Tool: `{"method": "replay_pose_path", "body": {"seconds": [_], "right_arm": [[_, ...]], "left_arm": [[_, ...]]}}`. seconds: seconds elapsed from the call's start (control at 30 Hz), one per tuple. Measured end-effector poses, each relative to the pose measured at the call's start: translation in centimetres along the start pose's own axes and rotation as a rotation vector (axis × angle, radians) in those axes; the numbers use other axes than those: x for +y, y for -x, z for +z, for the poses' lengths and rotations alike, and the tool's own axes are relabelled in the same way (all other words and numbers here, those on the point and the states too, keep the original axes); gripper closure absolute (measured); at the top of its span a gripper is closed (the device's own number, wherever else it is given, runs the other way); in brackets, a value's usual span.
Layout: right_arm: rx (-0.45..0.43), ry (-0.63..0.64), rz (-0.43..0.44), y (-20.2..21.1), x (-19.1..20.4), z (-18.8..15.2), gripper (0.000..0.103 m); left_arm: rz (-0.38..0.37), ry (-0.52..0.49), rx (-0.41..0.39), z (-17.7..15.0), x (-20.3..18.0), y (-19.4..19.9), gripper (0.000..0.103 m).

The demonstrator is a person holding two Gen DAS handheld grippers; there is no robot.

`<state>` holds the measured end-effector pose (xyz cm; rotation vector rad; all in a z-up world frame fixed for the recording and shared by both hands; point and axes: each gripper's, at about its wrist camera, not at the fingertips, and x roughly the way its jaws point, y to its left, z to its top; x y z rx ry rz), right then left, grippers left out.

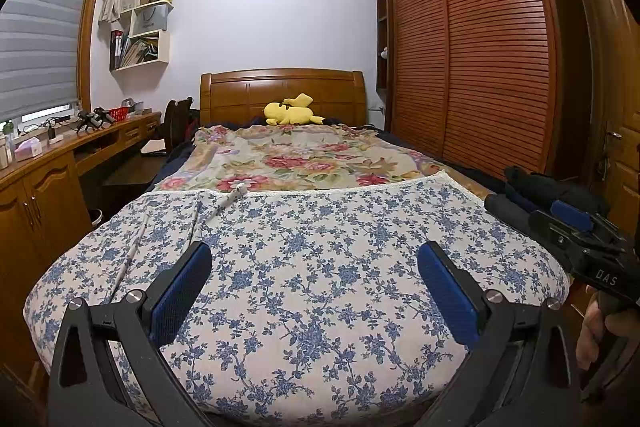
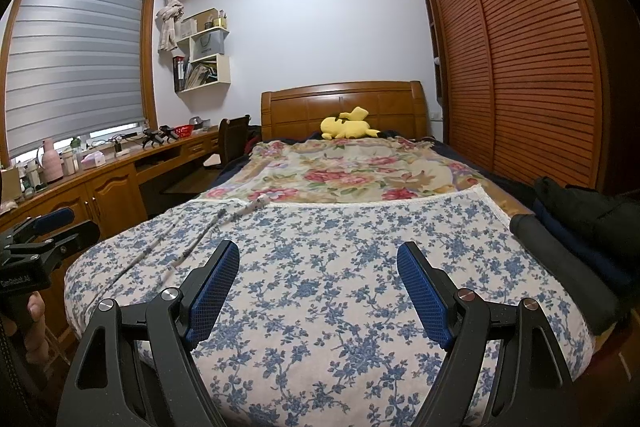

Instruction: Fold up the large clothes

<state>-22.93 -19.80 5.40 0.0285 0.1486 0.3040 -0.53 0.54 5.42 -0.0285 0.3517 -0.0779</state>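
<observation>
A large white cloth with a blue flower print [image 1: 316,267] [image 2: 320,267] lies spread flat over the near end of the bed, its lace-trimmed far edge running across the mattress. A few long creases and a rolled strip [image 1: 230,201] mark its left side. My left gripper [image 1: 314,259] hovers open just above the cloth's near part, nothing between its blue pads. My right gripper [image 2: 318,259] is open above the same cloth, also holding nothing. Each gripper shows in the other's view, the right one [image 1: 572,223] at the right edge and the left one [image 2: 44,227] at the left edge.
A rose-patterned blanket [image 1: 296,159] covers the far half of the bed, with a yellow plush toy [image 1: 292,111] by the headboard. Folded dark clothes [image 2: 580,227] are stacked at the bed's right edge. A wooden desk [image 1: 60,163] runs along the left, a slatted wardrobe [image 1: 480,47] along the right.
</observation>
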Motion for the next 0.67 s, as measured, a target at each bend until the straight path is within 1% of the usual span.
{"method": "replay_pose_path", "body": {"seconds": [0.33, 0.67], "right_arm": [[-0.001, -0.001, -0.002, 0.05, 0.13, -0.01, 0.02], [-0.001, -0.002, -0.001, 0.03, 0.16, 0.04, 0.02]], "left_arm": [[-0.007, -0.003, 0.001, 0.31, 0.56, 0.14, 0.0], [-0.006, -0.004, 0.002, 0.29, 0.32, 0.16, 0.0]]}}
